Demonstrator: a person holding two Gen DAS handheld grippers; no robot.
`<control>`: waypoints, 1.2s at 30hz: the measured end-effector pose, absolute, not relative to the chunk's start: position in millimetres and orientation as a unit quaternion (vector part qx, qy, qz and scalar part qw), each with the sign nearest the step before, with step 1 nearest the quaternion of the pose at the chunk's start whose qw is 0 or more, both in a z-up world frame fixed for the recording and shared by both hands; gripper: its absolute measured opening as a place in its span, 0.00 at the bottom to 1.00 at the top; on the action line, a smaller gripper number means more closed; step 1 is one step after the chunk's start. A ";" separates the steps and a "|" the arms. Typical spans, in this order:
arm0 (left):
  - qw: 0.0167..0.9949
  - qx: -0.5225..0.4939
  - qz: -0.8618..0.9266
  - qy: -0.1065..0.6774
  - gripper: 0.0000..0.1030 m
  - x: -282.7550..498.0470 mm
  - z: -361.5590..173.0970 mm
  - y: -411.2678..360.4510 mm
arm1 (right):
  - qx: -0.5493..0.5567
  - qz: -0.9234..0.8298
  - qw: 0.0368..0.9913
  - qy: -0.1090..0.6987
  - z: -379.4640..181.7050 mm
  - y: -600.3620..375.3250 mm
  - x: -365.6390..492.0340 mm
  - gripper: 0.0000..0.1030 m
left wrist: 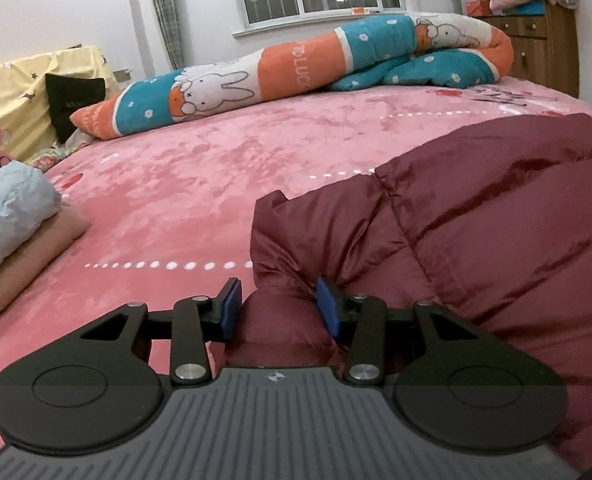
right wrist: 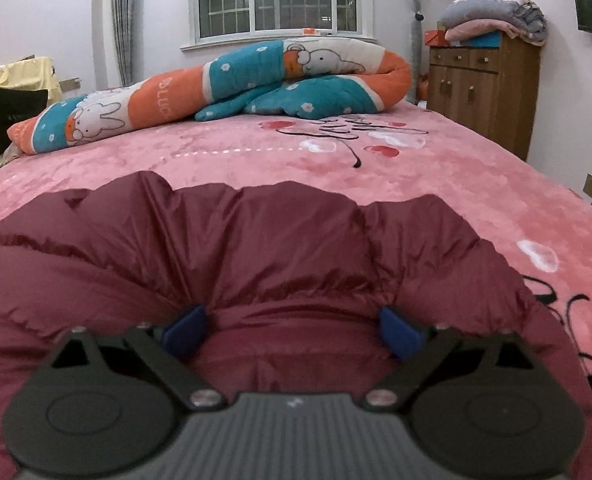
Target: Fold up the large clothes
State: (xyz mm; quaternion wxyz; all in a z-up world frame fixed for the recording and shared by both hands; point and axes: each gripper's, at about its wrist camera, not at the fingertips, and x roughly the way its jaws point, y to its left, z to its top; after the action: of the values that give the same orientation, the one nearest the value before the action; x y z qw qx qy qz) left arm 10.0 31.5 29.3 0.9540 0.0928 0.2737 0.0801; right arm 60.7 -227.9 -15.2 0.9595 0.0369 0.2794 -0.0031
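Jacket (right wrist: 256, 248): maroon, puffy, spread on bed (right wrist: 435, 184) for folding. Left claw (left wrist: 280, 306) half-open astride a fold at 6 o'clock; right claw (right wrist: 292, 330) wide open, hem between.

We read only 1 text: white capitals on an orange band of the rolled bunny quilt (left wrist: 284, 68), partly hidden in the fold, "LUCK" legible in the left wrist view. Black script on the pink bedspread (right wrist: 347, 128) we can't make out.
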 end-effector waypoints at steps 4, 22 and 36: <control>0.951 0.094 0.077 0.285 0.51 13.9 28.2 30.3 | 0.043 0.001 0.961 0.274 -22.0 -228.7 66.1 0.94; 0.955 0.051 0.108 0.273 0.66 -26.2 64.2 41.8 | 0.040 -0.006 0.966 0.255 -5.4 -225.3 47.2 0.97; 0.955 -0.013 0.106 0.277 0.92 -93.8 91.4 30.4 | 0.039 -0.023 0.971 0.233 22.0 -230.4 0.3 0.99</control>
State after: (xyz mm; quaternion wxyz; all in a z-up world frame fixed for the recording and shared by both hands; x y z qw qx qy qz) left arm -93.8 30.4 91.4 0.9550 -0.0128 0.2765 0.1064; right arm 0.3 -230.4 22.0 0.9714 0.0392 0.2330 -0.0230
